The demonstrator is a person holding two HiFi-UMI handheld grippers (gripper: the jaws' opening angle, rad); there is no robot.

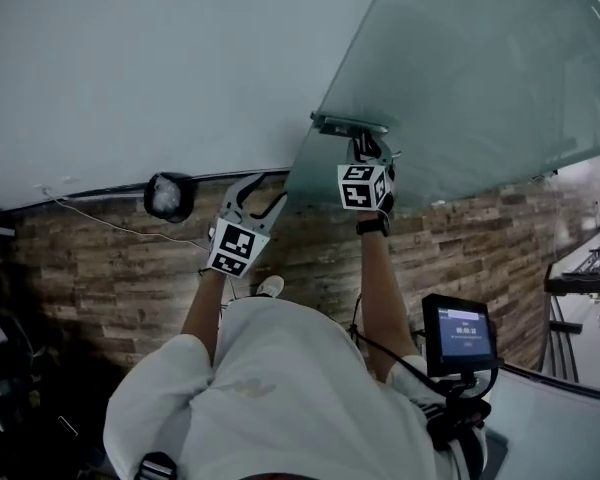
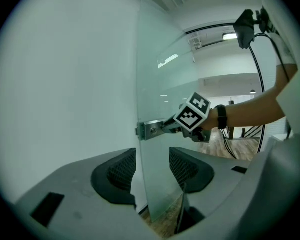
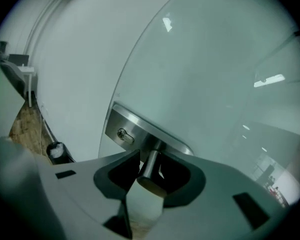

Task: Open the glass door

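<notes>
Right tongs (image 3: pixel 150 160) clamp the handle (image 3: pixel 149 171); left tongs (image 2: pixel 152 168) gape astride the glass door (image 2: pixel 162 84) edge.

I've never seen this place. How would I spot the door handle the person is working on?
Find the large frosted glass door beside the white wall. Near its edge sits a brushed-metal lock plate with a keyhole. The handle is the round steel bar sticking out of that plate, the one part the right gripper has its jaws clamped on.
</notes>
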